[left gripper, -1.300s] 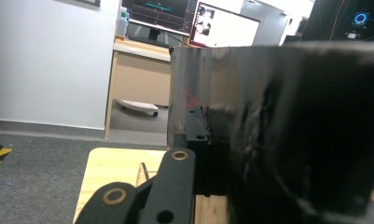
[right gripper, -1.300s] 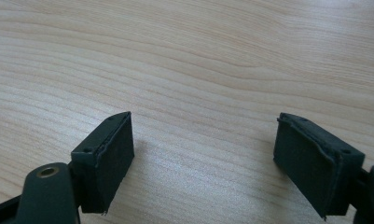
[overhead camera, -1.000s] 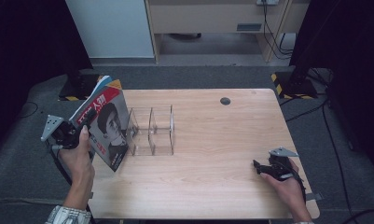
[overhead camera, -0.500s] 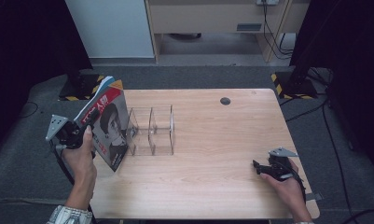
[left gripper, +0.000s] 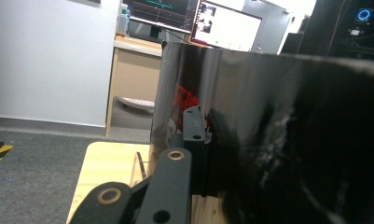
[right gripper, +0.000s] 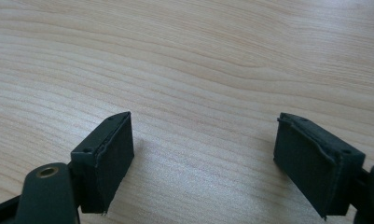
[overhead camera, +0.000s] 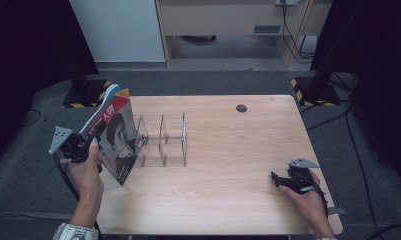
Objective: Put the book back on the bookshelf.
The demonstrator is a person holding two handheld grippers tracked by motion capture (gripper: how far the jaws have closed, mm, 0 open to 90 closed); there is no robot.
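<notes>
A magazine (overhead camera: 115, 135) with a face and red lettering on its cover stands tilted over the table's left edge, its lower corner near the wood. My left gripper (overhead camera: 90, 142) is shut on its near edge. In the left gripper view the glossy dark cover (left gripper: 268, 140) spreads across the right side, with a black jaw of the left gripper (left gripper: 198, 135) pressed against it. A clear acrylic divider rack (overhead camera: 163, 140) stands just right of the magazine. My right gripper (overhead camera: 278, 179) rests low at the table's right front, open, with bare wood between its jaws (right gripper: 203, 154).
The wooden table (overhead camera: 228, 150) has a round cable hole (overhead camera: 241, 108) near its far edge. Beyond it are a white cabinet (overhead camera: 118, 30), a wooden desk and floor cables (overhead camera: 338, 120). Yellow-black striped stand bases (overhead camera: 85, 97) sit on the floor at both far corners.
</notes>
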